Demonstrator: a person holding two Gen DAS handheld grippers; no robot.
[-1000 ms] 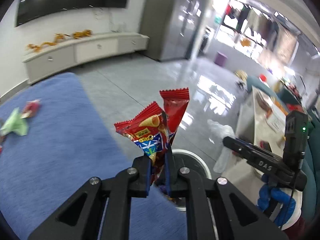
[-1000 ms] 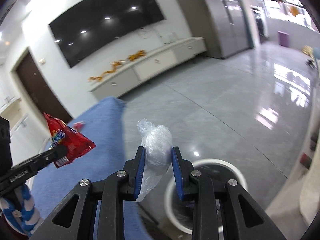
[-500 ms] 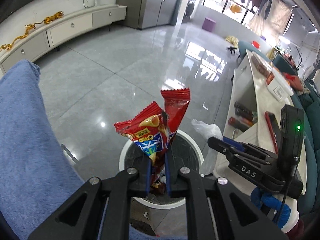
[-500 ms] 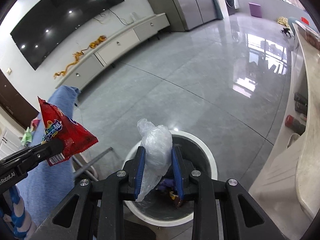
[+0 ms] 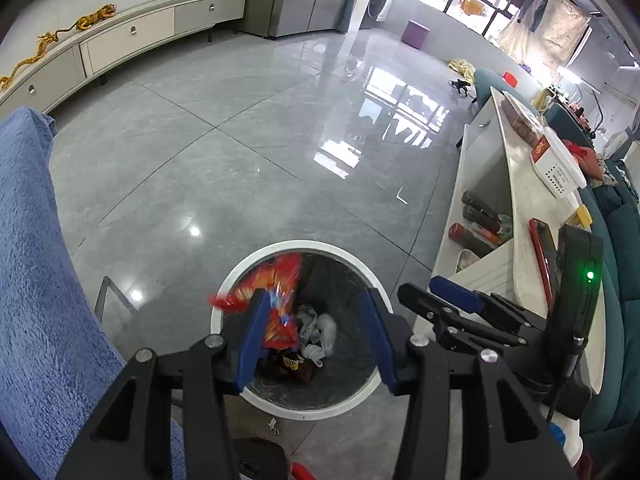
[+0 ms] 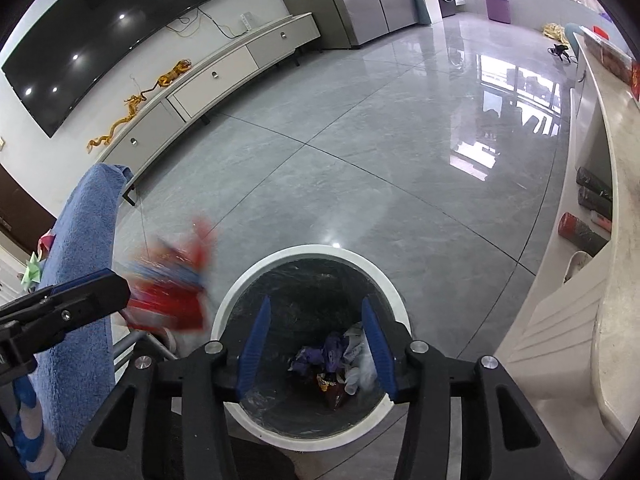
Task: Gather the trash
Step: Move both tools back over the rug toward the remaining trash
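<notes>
Both tools hang over the white-rimmed trash bin point(image 5: 224, 300) on the grey tiled floor point(image 5: 256, 152), pointing down into it. The left tool point(image 5: 316, 336) has just been opening; its blue pads stand apart, and the red snack wrapper point(image 5: 276, 300) is a blur beside the left pad, over the bin's mouth, with no squeeze on it. Whether it touches that pad I cannot tell. The right tool point(image 6: 316, 344) has also just been opening; its pads stand apart with nothing between them, and the crumpled clear plastic bag point(image 6: 362, 364) lies at the bottom of the bin among other wrappers. A blue towel point(image 5: 36, 264) covers the surface to the left.
</notes>
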